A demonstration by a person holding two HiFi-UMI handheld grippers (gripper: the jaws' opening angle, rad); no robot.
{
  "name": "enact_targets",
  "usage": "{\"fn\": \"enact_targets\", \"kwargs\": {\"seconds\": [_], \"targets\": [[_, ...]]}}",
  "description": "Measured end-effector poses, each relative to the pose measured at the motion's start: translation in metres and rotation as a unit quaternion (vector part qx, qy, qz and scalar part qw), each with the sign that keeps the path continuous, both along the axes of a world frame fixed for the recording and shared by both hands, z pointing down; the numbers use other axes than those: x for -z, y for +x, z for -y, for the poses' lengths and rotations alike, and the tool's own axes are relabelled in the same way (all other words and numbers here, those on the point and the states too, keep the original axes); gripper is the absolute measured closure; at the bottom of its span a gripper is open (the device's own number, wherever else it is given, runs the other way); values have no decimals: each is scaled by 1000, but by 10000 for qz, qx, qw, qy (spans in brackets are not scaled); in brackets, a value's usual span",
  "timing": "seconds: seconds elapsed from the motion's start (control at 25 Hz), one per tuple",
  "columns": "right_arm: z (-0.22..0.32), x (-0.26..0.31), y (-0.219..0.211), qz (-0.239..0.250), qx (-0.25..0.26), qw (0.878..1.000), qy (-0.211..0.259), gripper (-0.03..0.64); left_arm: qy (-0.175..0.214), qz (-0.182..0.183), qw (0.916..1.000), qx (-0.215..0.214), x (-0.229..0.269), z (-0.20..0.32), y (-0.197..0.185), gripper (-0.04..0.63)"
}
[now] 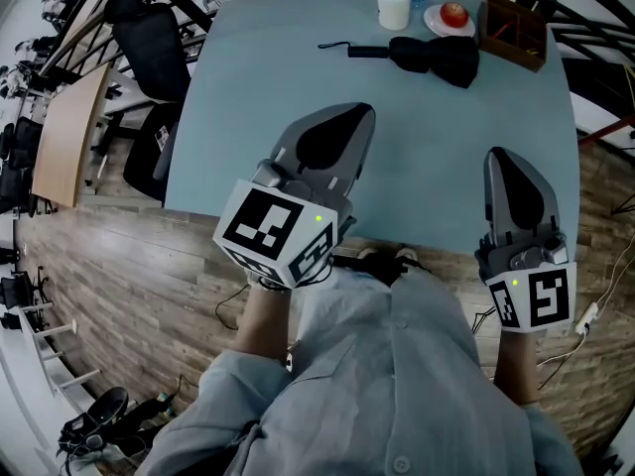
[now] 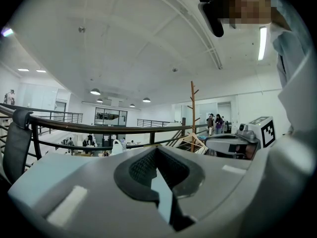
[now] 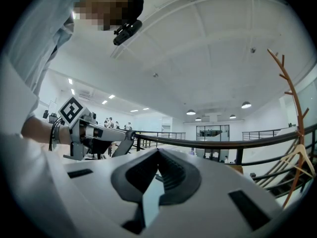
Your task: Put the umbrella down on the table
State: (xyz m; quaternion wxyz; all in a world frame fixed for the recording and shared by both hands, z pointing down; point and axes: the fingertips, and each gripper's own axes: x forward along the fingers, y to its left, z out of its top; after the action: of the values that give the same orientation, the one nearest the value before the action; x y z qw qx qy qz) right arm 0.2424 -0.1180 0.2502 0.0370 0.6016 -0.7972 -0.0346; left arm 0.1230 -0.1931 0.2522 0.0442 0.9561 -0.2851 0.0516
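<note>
The umbrella lies folded on the pale blue surface in the upper right of the head view. Its handle and strap point left, and neither claw touches it. Both claws hover at the near edge, well apart from it. The left claw is at centre and the right claw at lower right. From how things lie, the put-down looks done.

Little can go wrong now, but 2 things are worth watching:
- The umbrella lies just beside a white cup, a plate with an apple and a wooden box. A reach back to tidy it could push its bulky end into them and tip the cup.
- The strap trails loose on the left. A claw passing low over it could snag it and drag the umbrella.

Only the head view shows the umbrella and what stands near it. Both claw views look out level past a railing at the hall and ceiling, so the surface's contents are missing there.

Those 2 views settle the grip instead. In the left claw view the left claw has its ribbed pads pressed together with nothing between them. In the right claw view the right claw is likewise closed and empty. Each of these views also catches the other claw's marker cube off to 1 side.
</note>
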Motion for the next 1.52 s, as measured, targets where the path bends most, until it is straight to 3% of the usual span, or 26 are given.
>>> {"fn": "enact_targets", "kwargs": {"seconds": [1.52], "targets": [[5, -8, -4, -153, 26, 9998, -101, 617, -108, -55, 9999, -15, -9, 2, -1, 591]]}}
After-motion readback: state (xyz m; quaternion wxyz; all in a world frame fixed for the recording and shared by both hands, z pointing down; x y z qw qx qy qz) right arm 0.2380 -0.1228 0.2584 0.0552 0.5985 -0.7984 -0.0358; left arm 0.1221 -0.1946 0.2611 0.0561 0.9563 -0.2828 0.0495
